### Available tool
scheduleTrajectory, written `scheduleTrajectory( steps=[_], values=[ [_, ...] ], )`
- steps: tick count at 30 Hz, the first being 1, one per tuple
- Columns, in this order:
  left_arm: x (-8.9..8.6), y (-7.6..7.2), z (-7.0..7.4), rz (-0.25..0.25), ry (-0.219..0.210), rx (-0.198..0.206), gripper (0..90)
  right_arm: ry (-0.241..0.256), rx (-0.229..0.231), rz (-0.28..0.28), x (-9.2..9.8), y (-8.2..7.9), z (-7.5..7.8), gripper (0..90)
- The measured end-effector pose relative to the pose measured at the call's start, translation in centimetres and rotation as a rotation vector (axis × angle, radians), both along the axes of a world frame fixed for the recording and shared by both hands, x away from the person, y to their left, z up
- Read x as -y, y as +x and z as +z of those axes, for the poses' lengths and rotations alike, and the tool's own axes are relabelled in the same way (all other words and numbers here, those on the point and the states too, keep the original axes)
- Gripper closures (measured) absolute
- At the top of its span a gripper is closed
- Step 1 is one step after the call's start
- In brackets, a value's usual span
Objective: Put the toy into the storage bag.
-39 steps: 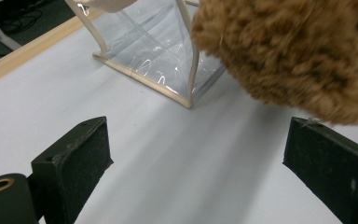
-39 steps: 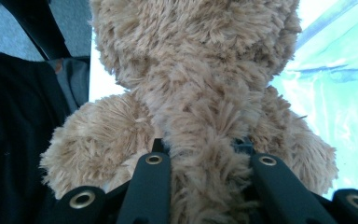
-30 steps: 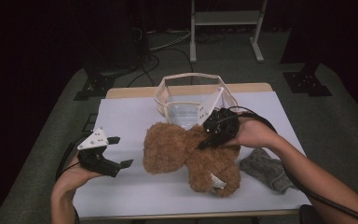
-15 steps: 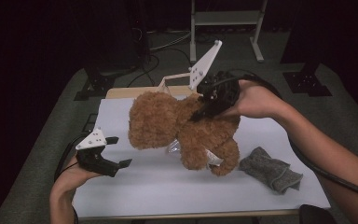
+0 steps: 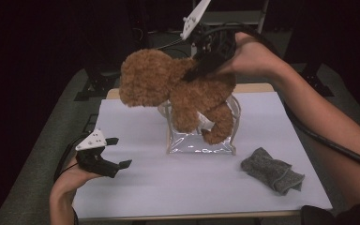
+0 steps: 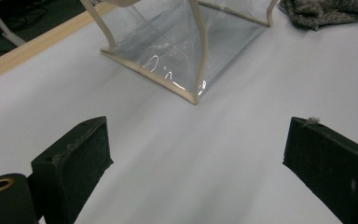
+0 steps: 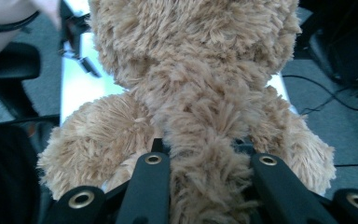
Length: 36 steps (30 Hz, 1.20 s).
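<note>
now right tongs clamp teddy bear above clear bag.

ahead of my left gripper: bare table
beyond: clear bag
right: grey cloth

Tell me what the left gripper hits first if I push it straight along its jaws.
Probably the clear bag: the left gripper is open over bare table, pointing at the bag's near corner. Depth is unclear.
</note>
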<state>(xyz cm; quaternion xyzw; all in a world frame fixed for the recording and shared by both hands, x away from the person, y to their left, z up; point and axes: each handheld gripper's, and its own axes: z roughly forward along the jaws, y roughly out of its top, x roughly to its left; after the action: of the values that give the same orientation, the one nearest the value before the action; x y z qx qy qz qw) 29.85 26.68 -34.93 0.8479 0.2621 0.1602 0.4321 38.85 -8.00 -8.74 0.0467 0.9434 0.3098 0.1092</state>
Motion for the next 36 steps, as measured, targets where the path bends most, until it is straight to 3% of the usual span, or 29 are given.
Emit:
scheduleTrajectory(
  steps=[5,14,19,22,36],
  values=[
    [-0.2,0.1,-0.3,0.000,-0.009,-0.007,6.2,0.012,0.006,-0.038,-0.5,2.6,0.5,75.5],
    [-0.6,0.3,-0.4,0.005,-0.013,-0.011,6.2,-0.006,-0.038,-0.098,-1.3,7.3,-0.7,75.4],
    [-0.7,0.5,-0.7,0.009,-0.019,-0.023,6.2,0.007,-0.039,-0.122,-1.5,9.2,-0.9,75.4],
    [-0.6,0.5,-0.8,0.005,-0.018,-0.026,6.2,-0.013,-0.041,-0.135,-2.0,10.7,-1.0,75.4],
    [-0.9,0.4,-0.9,0.003,-0.021,-0.024,6.2,-0.047,-0.045,-0.217,-1.5,14.5,-1.9,75.3]
  ],
)
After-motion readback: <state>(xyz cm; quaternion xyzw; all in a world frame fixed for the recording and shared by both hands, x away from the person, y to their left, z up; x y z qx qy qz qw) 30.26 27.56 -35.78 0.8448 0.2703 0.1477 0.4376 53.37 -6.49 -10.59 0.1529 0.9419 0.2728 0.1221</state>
